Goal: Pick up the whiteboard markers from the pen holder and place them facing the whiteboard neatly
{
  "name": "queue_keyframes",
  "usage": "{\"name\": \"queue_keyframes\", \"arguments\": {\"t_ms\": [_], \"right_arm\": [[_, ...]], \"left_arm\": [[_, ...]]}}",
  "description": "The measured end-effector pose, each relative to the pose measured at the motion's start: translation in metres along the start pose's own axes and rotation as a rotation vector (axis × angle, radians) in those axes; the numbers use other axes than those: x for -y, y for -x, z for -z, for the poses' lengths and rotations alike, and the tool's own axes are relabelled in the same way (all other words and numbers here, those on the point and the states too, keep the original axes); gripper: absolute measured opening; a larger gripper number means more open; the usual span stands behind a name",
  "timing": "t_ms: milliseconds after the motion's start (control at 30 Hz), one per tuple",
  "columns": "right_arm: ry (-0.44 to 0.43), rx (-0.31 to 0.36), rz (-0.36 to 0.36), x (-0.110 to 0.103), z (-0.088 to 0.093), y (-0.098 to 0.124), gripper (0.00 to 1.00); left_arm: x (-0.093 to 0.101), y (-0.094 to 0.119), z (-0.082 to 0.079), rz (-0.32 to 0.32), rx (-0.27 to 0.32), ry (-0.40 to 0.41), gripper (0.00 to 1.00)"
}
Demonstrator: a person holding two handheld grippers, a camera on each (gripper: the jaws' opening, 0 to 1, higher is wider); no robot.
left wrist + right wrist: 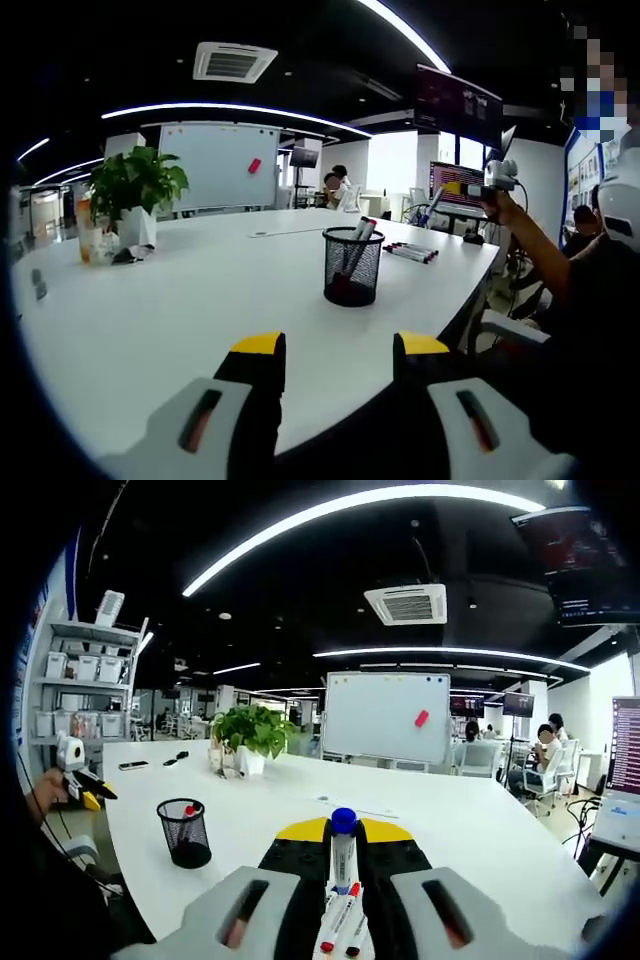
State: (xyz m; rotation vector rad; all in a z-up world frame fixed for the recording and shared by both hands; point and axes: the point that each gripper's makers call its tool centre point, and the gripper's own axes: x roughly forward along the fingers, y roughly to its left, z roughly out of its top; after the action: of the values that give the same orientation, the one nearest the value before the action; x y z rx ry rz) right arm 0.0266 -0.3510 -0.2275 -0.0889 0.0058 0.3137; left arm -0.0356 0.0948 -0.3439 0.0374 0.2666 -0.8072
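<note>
The white tabletop [480, 830] runs toward the whiteboard [385, 717]. My right claw [343, 832] grips a blue-capped marker [343, 855], long axis pointing at the board, above the laid-out markers [342, 920]. My left claw [340, 350] hangs wide, empty, facing the mesh pen holder [352, 266].

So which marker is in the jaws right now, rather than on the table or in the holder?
The blue-capped marker, standing upright between the right gripper's jaws. The other markers lie flat on the table beneath it; the rest stand in the mesh pen holder.
</note>
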Motion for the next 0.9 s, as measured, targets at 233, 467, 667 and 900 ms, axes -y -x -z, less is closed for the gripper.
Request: {"name": "queue_keyframes", "arguments": {"t_ms": [233, 467, 667, 900], "right_arm": [[-0.012, 0.007, 0.053, 0.018, 0.004, 0.008, 0.13], [-0.022, 0.018, 0.09, 0.03, 0.003, 0.017, 0.13], [-0.028, 0.013, 0.119, 0.04, 0.011, 0.019, 0.13], [-0.065, 0.055, 0.182, 0.052, 0.021, 0.025, 0.13]], "left_arm": [[-0.001, 0.001, -0.001, -0.005, 0.003, 0.0, 0.44], [-0.001, 0.001, -0.001, -0.004, 0.0, 0.0, 0.44], [-0.002, 0.002, -0.002, -0.005, 0.003, -0.002, 0.44], [-0.002, 0.002, -0.003, -0.006, 0.002, -0.002, 0.44]]}}
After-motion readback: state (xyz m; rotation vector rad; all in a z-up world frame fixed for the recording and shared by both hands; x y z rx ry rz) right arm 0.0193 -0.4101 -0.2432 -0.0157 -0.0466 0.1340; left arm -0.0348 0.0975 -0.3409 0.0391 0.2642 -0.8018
